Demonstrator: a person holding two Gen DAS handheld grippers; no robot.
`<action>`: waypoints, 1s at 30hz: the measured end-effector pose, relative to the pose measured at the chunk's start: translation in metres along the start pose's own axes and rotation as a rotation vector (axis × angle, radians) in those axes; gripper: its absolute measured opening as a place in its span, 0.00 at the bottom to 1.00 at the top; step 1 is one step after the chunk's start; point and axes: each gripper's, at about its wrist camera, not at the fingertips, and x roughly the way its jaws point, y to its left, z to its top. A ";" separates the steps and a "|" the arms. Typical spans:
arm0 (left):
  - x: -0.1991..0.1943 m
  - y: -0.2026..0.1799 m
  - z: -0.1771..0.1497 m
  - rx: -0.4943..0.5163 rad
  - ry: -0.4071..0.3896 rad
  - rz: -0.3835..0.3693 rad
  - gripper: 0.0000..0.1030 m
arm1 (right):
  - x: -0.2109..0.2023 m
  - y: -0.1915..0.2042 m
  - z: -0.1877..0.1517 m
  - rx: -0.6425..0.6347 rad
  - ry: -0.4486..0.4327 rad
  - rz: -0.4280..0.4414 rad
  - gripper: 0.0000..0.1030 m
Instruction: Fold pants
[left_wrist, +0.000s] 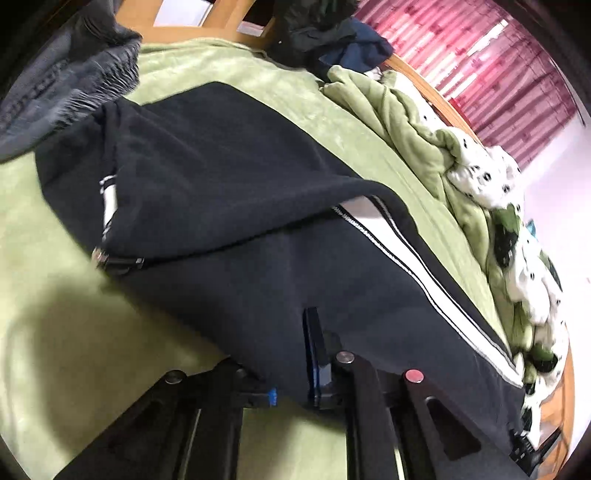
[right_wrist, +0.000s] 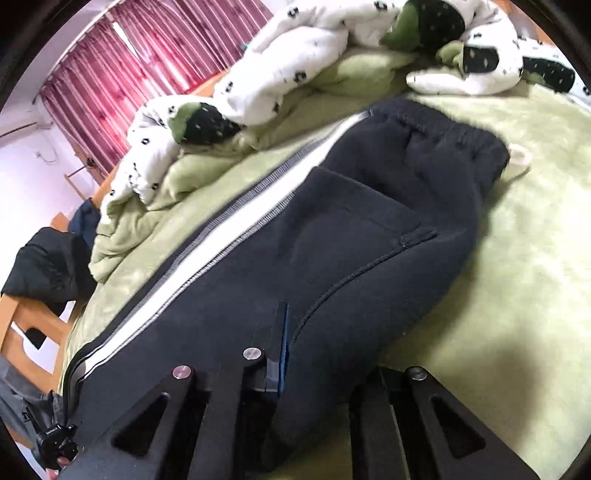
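Left wrist view: left gripper (left_wrist: 291, 373) clamps the black pants (left_wrist: 229, 206); right gripper (right_wrist: 314, 373) pinches their edge too

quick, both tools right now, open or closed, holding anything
Left tool: closed on the near edge of the black pants.
Right tool: closed on the near edge of the same pants.

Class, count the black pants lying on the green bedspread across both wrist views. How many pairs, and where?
1: the black pants with a white side stripe lie flat mid-bed on the green bedspread. Other dark clothes piled at the bed's far edge could hide more.
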 end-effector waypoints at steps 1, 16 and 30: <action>-0.006 0.002 -0.003 0.007 0.008 -0.003 0.11 | -0.011 0.001 -0.003 -0.007 -0.003 0.001 0.09; -0.120 0.026 -0.131 0.267 0.090 -0.086 0.11 | -0.173 -0.084 -0.070 0.031 0.055 -0.116 0.10; -0.156 0.052 -0.160 0.351 0.113 -0.011 0.35 | -0.217 -0.104 -0.113 0.009 0.051 -0.304 0.36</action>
